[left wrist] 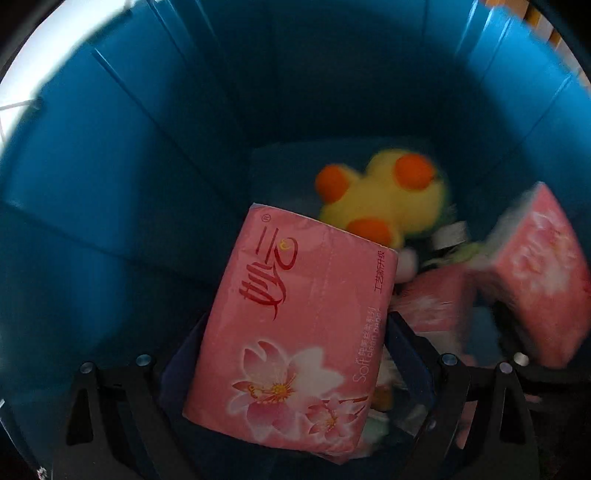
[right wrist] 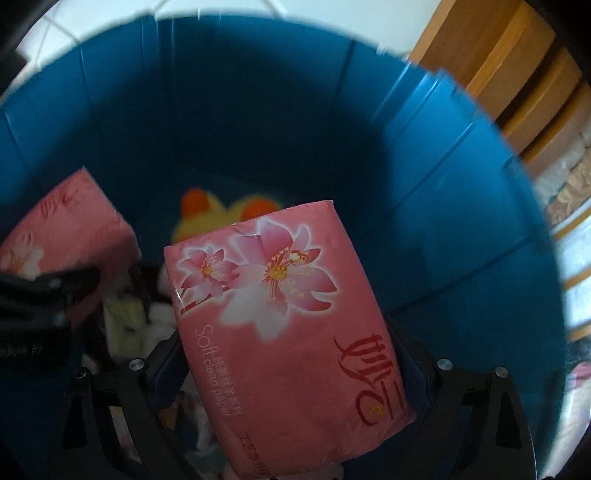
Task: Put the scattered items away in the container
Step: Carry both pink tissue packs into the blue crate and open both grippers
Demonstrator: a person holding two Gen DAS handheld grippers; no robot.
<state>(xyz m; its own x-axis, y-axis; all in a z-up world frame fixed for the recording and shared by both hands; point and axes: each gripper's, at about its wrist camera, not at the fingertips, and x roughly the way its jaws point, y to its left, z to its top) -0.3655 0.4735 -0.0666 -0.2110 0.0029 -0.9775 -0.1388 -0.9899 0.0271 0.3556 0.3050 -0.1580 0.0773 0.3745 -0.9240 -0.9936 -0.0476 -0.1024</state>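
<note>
Both grippers point down into a deep blue bin (left wrist: 147,166). My left gripper (left wrist: 295,373) is shut on a pink tissue pack (left wrist: 295,314) with a flower print, gripped across its width. My right gripper (right wrist: 291,373) is shut on a second pink tissue pack (right wrist: 291,325) in the same way. Each pack also shows in the other view: the right one (left wrist: 535,273) blurred at the right edge, the left one (right wrist: 66,229) at the left edge. A yellow plush toy (left wrist: 384,195) with orange parts lies on the bin's bottom, beyond both packs.
Another pink pack (left wrist: 436,299) and several small mixed items (right wrist: 125,317) lie in the bin under the grippers. The bin wall (right wrist: 258,110) surrounds both. Outside are a pale tiled floor (right wrist: 92,18) and wooden furniture (right wrist: 517,74) at the upper right.
</note>
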